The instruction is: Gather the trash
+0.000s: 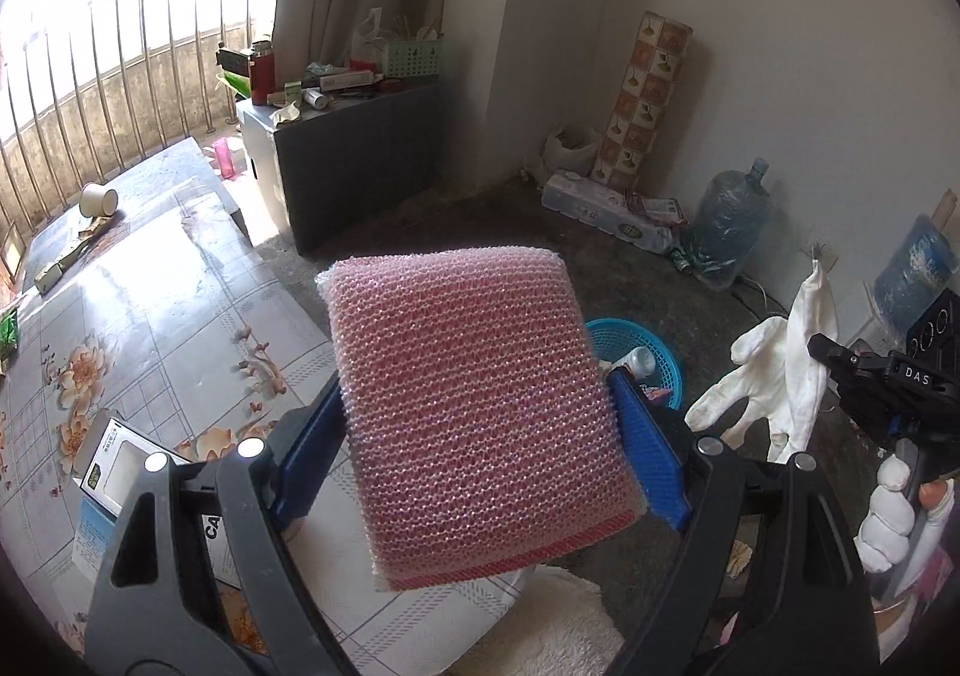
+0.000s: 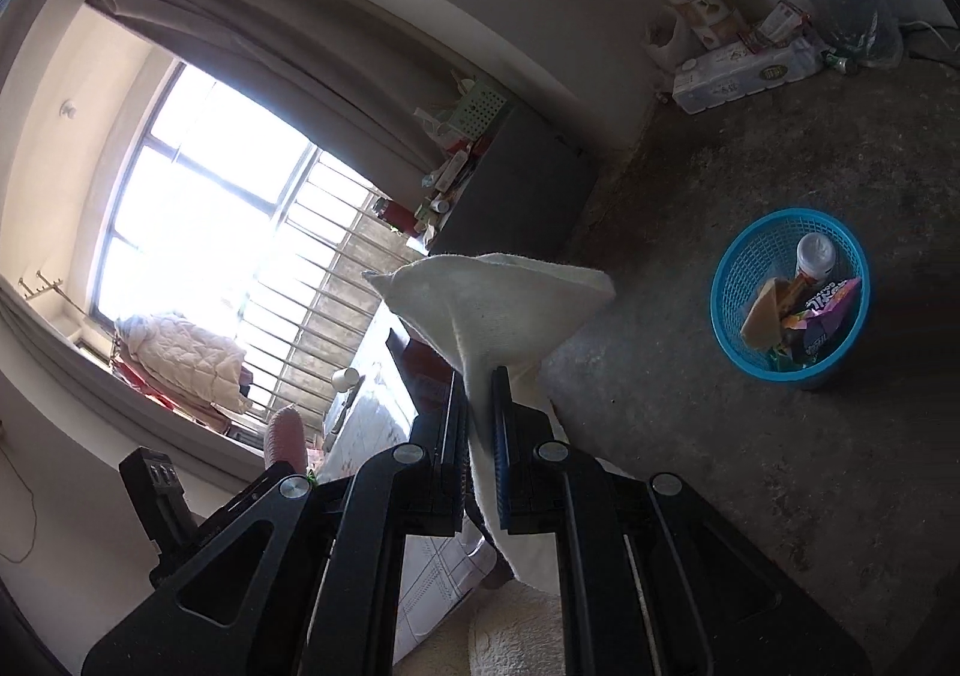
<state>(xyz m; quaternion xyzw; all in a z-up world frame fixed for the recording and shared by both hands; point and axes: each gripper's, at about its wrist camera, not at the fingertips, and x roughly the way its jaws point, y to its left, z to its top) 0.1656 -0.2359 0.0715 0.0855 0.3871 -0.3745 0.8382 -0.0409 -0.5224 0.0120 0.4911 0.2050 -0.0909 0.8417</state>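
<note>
Pink mesh scouring pad (image 1: 480,412), one only, clamped at mid-frame of the left wrist view between the blue pads of the left gripper (image 1: 480,436), held up in the air, partly covering the basket beyond. White cloth glove (image 2: 480,310), one only, pinched at centre of the right wrist view by the right gripper (image 2: 479,406), jaws nearly closed on a thin fold, the rest of the fabric flaring out past the tips and hanging below. Same glove dangling at right of the left wrist view (image 1: 774,370).

Blue mesh basket (image 2: 729,286), one, standing on the bare concrete floor at right of the right wrist view, well apart from both held items. Already inside: one white-capped bottle (image 2: 815,256), one purple snack wrapper (image 2: 831,310), one tan wedge-shaped piece (image 2: 765,316); anything beneath too jumbled to count.

Judged partway done: some trash binned, two pieces lifted but not yet dropped. Probably left: carrying both over the basket and releasing. Possibly more still on the floral tabletop (image 1: 156,280) at left of the left wrist view: one paper cup (image 1: 99,199) lying on its side near the far edge, one small carton (image 1: 117,460) at lower left. Whether these count as trash, not clear.
</note>
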